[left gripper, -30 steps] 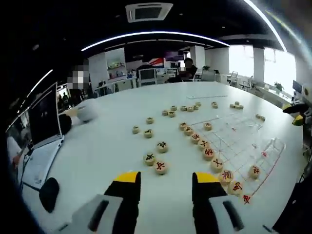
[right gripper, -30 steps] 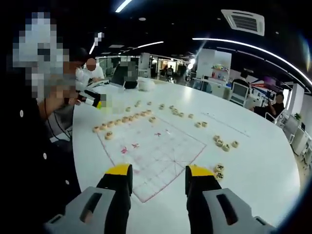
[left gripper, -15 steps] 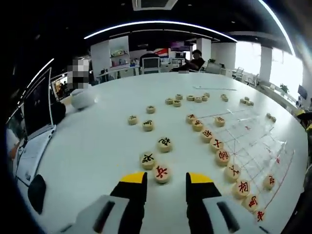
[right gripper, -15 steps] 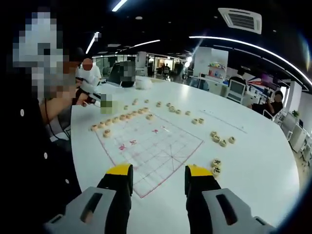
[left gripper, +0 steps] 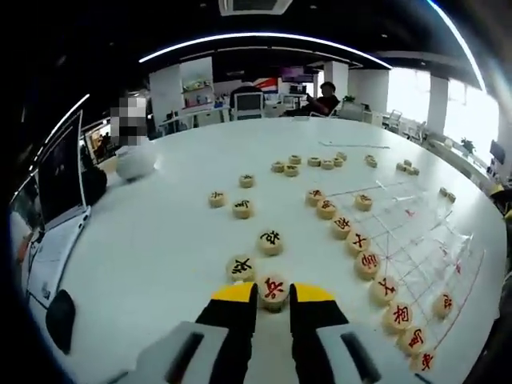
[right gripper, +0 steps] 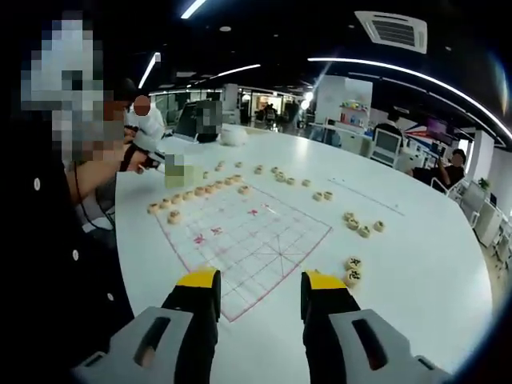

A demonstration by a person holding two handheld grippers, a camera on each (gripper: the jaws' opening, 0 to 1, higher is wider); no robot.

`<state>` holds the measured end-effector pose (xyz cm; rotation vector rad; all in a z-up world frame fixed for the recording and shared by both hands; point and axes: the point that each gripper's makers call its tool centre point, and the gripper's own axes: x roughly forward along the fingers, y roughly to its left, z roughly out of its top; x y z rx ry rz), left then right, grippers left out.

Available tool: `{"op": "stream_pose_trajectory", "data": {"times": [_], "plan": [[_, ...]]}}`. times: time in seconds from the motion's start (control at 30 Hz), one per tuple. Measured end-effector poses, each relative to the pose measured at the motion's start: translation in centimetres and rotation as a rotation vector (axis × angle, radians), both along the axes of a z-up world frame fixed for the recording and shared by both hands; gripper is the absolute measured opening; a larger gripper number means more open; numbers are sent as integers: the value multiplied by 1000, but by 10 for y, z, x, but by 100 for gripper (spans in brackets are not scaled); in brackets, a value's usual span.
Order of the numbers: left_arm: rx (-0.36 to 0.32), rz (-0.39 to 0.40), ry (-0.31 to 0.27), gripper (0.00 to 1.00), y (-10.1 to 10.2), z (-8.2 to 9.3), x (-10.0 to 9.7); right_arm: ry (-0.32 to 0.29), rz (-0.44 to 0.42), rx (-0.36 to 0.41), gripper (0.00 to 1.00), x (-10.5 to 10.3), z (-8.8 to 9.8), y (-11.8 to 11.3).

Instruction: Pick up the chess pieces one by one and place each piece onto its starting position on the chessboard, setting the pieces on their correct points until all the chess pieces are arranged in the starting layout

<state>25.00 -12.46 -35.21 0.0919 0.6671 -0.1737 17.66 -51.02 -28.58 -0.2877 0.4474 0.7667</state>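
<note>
My left gripper [left gripper: 273, 294] is low over the white table, shut on a round wooden piece with a red character [left gripper: 273, 288]. Two black-marked pieces [left gripper: 242, 268] [left gripper: 270, 242] lie just beyond it. The clear chessboard sheet with red lines [left gripper: 412, 232] lies to the right, with a row of red-marked pieces [left gripper: 358, 240] along its near edge. In the right gripper view my right gripper [right gripper: 260, 282] hangs open with nothing in it over the corner of the chessboard [right gripper: 248, 236]. Two loose pieces [right gripper: 351, 270] sit beside its right jaw. A row of pieces [right gripper: 192, 194] lines the far edge.
A laptop [left gripper: 62, 188], a white rounded object [left gripper: 134, 163] and a black mouse [left gripper: 59, 318] sit at the left. More loose pieces [left gripper: 308, 162] are scattered beyond the board. A person's hand [right gripper: 132, 156] holds the other gripper at the table's far edge.
My left gripper has moved forward and down, and its jaws have shut on the red-marked piece that lay ahead of them. The right gripper has barely shifted and stays open.
</note>
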Motion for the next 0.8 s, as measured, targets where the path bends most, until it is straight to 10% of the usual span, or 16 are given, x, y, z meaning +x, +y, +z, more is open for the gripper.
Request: {"op": "stream_pose_trajectory", "data": {"times": [0.43,0.8], "plan": [[6,-235,-91,19,-69,50,30,-5,-18,23,41,-6,-2,-8],[-8,-391,-88,19,-135,57,75,-12,-61,53,41,-15,-4,-22]]}}
